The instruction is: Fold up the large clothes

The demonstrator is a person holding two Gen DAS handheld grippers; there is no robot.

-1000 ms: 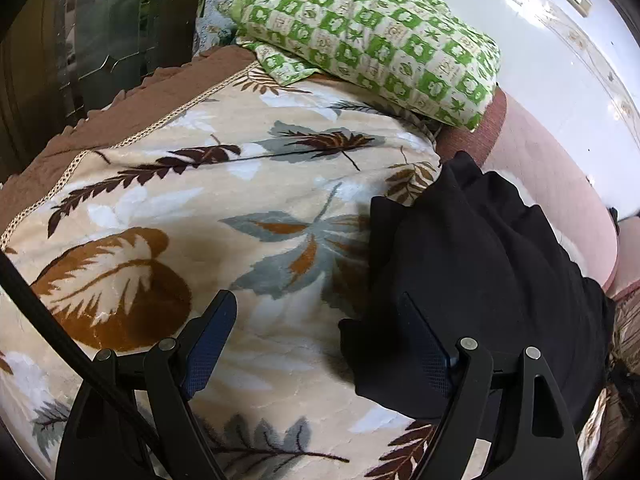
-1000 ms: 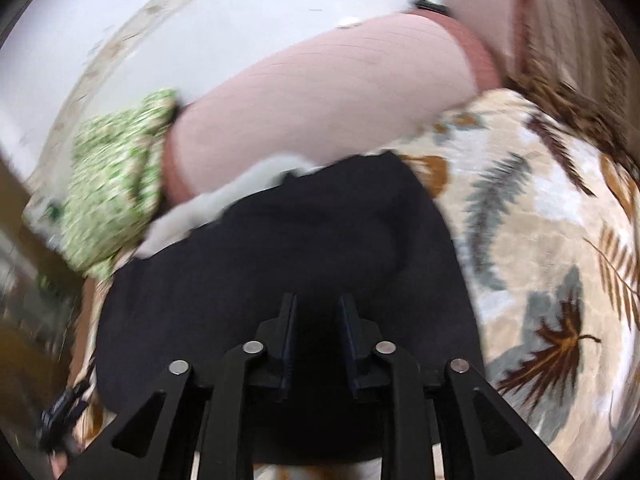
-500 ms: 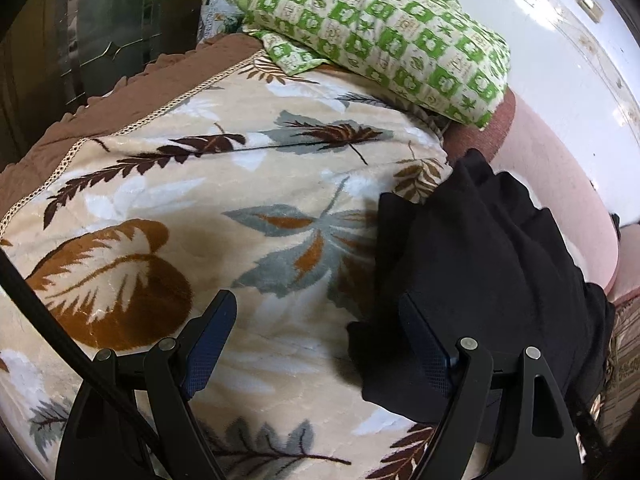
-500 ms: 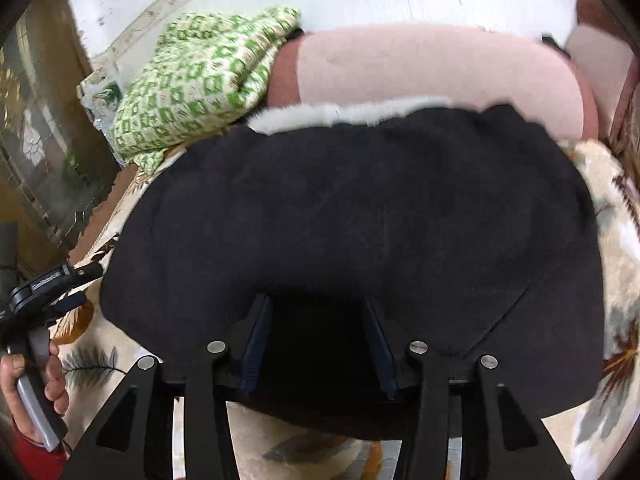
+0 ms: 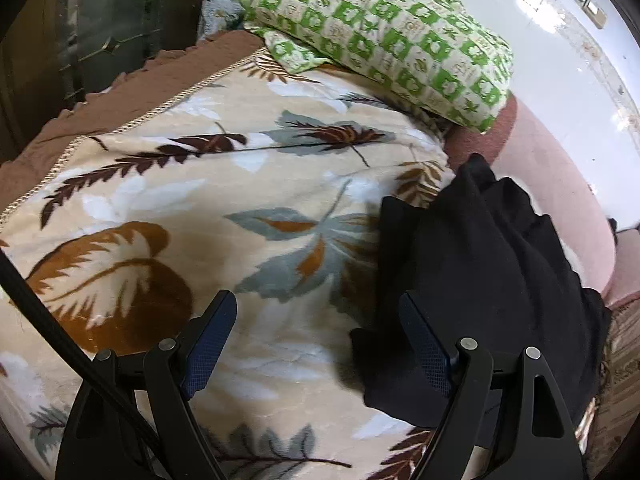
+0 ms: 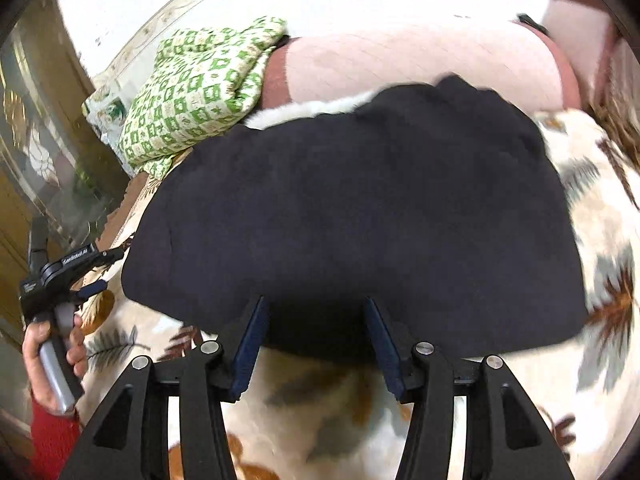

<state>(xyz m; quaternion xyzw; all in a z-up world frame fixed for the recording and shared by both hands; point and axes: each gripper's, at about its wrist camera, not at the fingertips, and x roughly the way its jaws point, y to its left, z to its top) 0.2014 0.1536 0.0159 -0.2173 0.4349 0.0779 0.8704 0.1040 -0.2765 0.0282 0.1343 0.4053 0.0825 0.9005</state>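
A large black garment (image 6: 360,220) lies folded in a broad flat slab on the leaf-patterned blanket (image 5: 208,216). In the left wrist view the garment (image 5: 480,280) is at the right. My left gripper (image 5: 316,320) is open and empty above the blanket, its right finger at the garment's near left corner. My right gripper (image 6: 314,320) is open, its fingers at the garment's near edge, holding nothing. The left gripper also shows in the right wrist view (image 6: 96,272), held by a hand at the far left.
A green checked pillow (image 5: 392,36) lies at the head of the bed, also in the right wrist view (image 6: 192,92). A pink bolster (image 6: 420,64) runs along the white wall behind the garment. A dark glass-fronted cabinet (image 5: 100,28) stands at the left.
My right gripper has opened from shut and let go of the garment, which now lies flat. My left gripper has stayed open and drifted slightly.
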